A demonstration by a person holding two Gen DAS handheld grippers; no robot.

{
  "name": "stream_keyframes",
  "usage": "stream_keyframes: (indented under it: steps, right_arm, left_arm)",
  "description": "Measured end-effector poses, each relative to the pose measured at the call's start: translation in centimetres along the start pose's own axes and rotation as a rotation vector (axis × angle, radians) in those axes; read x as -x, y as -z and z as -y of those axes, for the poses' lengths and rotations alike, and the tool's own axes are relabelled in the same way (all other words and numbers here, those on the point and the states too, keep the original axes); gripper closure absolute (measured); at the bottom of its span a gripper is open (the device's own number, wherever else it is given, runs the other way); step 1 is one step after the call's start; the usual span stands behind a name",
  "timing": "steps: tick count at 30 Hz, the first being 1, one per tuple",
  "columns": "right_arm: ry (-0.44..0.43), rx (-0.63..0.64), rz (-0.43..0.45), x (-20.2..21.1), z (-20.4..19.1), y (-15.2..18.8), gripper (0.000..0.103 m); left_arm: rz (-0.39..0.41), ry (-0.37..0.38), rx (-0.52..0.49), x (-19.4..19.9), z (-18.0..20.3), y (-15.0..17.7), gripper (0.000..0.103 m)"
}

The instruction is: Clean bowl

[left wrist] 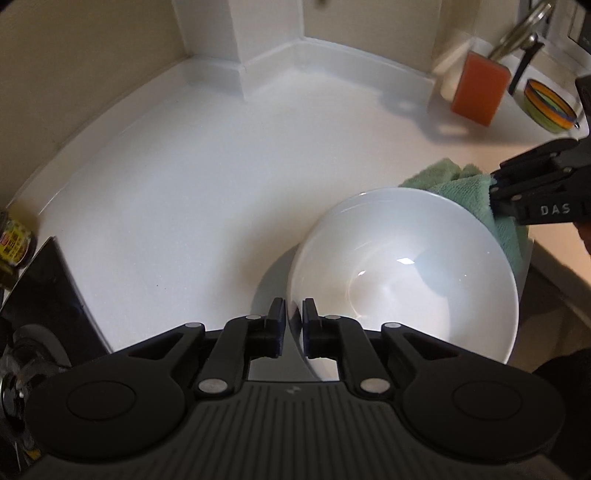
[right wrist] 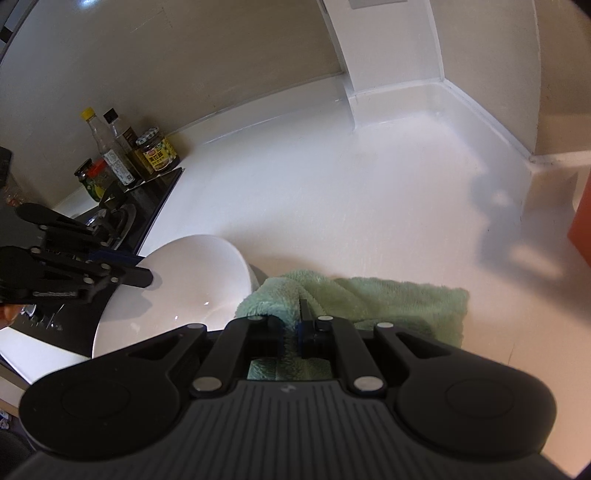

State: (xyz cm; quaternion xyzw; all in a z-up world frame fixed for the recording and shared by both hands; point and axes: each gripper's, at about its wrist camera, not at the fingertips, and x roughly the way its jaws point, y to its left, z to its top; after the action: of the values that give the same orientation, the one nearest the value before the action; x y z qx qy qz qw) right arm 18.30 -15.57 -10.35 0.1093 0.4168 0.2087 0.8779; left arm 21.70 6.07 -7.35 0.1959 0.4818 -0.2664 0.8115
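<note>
1. Black-fingered left gripper (left wrist: 294, 317) nearest the lens, jaws narrow and pinching the near rim of the white bowl (left wrist: 406, 273): one finger outside the wall, one inside.
2. One white bowl, tilted up on edge near the front edge of the white counter (left wrist: 221, 166), inside bare and glossy with a small glare spot.
3. One right gripper (right wrist: 295, 321), jaws narrow and clamped on a fold of the green cloth (right wrist: 369, 295).
4. One green cloth, bunched; in the right wrist view spread flat on the counter just beside the bowl, its left end touching the bowl's outer wall; in the left wrist view peeking over the bowl's far rim.
5. One orange sponge (left wrist: 480, 88), upright near the counter's back-right part, well apart from the bowl.
6. One small striped bowl (left wrist: 550, 107) by the right edge, beyond the sponge; contents too small to tell.
7. Utensils (left wrist: 524, 33) leaning in the far right corner, blurred; number unclear.
8. One black cooktop (right wrist: 155, 199) at the counter's left edge, close to the bowl.
9. Condiment cluster at the back-left corner behind the cooktop: two tall clear bottles, one yellow-capped (right wrist: 94, 133) and one black-capped (right wrist: 114, 129); one yellow-labelled jar (right wrist: 157, 153) with dark contents; at least two more jars (right wrist: 92, 177) in front, partly hidden.
10. Counter's back corner wrapped around one white wall column (left wrist: 236, 48).
</note>
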Motion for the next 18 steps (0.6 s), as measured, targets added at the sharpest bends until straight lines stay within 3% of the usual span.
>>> stream_keyframes:
  steps: [10,13,18]
  right_arm:
    - [0.051,0.055,0.017,-1.2,-0.1,-2.0,0.097]
    - [0.042,0.031,0.020,-1.2,0.5,-2.0,0.097]
    - [0.024,-0.011,0.036,-0.8,1.0,-1.2,0.097]
  left_arm:
    - [0.001,0.062,-0.343,-2.7,1.2,-4.7,0.092]
    - [-0.017,0.069,-0.226,-3.1,0.9,-5.8,0.087]
    - [0.032,-0.019,0.007,-0.5,0.5,-3.7,0.087]
